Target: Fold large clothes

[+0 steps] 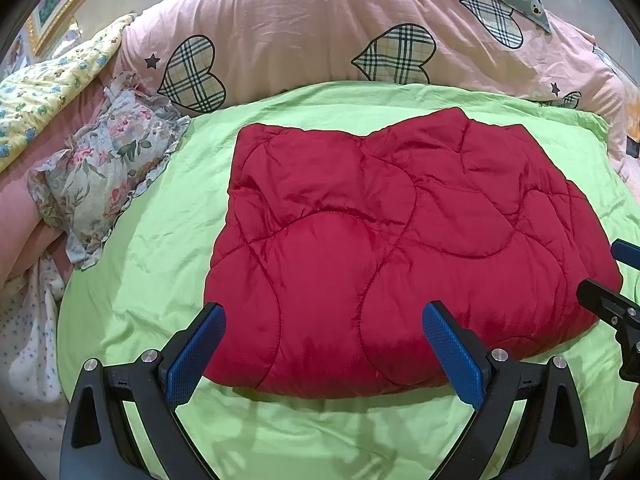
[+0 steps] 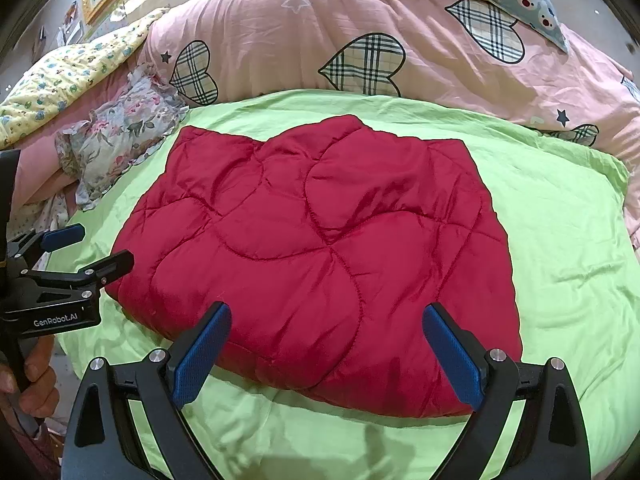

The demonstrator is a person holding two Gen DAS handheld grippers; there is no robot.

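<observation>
Red quilted padded garment [image 1: 400,248] lies folded on green sheet [image 1: 160,240]; left gripper [image 1: 324,344] & right gripper [image 2: 326,344], both wide open w/ nothing held, should pinch near edge corners evenly.

The bed's green sheet [image 1: 160,240] carries a folded red quilted garment [image 1: 400,240], with a floral pillow [image 1: 108,168] and pink heart-print duvet [image 1: 300,32] alongside.

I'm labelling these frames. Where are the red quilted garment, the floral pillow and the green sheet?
red quilted garment [image 1: 400,248]: left wrist view, middle of its top.
floral pillow [image 1: 108,168]: left wrist view, its centre.
green sheet [image 2: 560,248]: right wrist view, bare part right of the garment.
</observation>
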